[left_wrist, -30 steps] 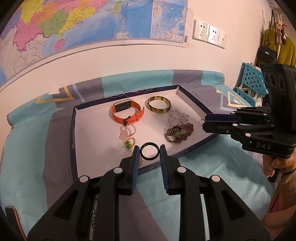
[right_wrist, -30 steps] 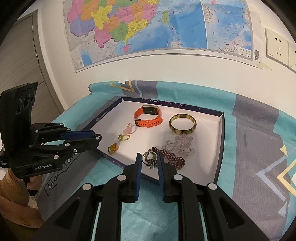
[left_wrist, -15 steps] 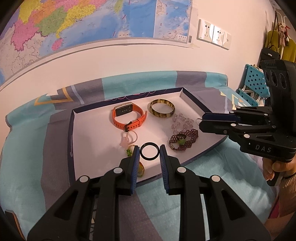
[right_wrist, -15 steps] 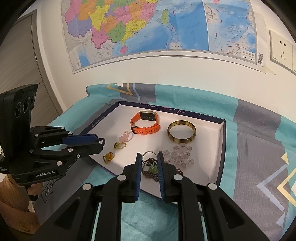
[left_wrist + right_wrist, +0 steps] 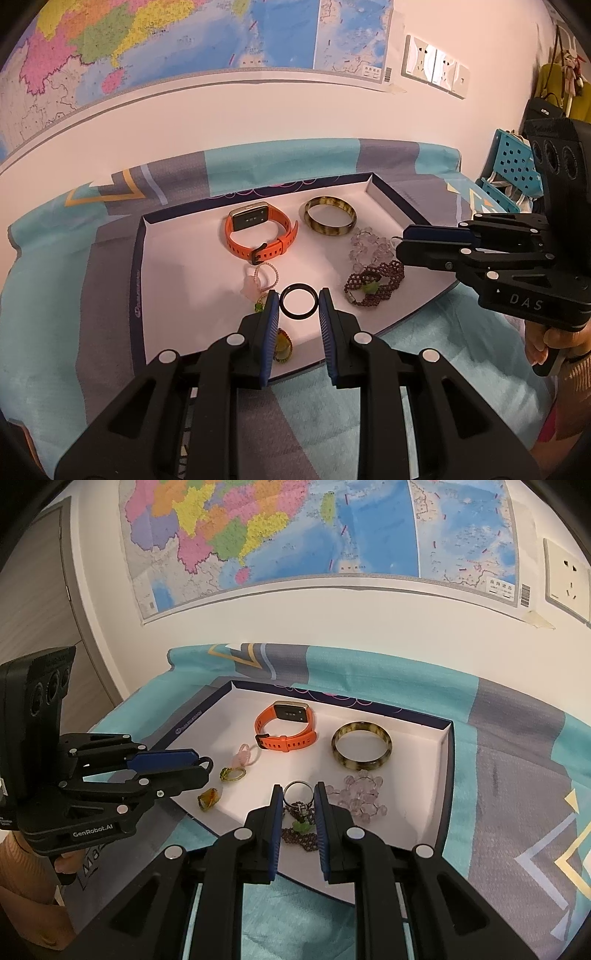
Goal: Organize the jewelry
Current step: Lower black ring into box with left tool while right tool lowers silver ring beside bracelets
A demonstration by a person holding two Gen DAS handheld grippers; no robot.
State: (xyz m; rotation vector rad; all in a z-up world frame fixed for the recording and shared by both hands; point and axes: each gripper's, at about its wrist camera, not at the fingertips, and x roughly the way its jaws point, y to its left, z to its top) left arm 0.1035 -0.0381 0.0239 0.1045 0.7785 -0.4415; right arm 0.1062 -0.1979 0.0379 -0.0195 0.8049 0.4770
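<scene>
Black ring (image 5: 298, 305) clamped in left hand-held gripper (image 5: 297, 304) above tray (image 5: 137, 284)

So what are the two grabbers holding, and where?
Left gripper pinches a black ring by its outer sides; right gripper pinches a silver ring the same way.

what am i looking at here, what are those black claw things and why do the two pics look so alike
Those are two hand-held grippers, each worked by a person's hand, with a wide-angle camera looking along its two fingers. One picture comes from the left gripper, the other from the right gripper, so each also sees the other from the side. The left one is shut on a black ring; the right one is shut on a silver ring. Below them a shallow white tray lies on a teal and grey cloth, holding an orange watch, a mottled bangle, a clear bead bracelet, a dark beaded bracelet and some small rings.
</scene>
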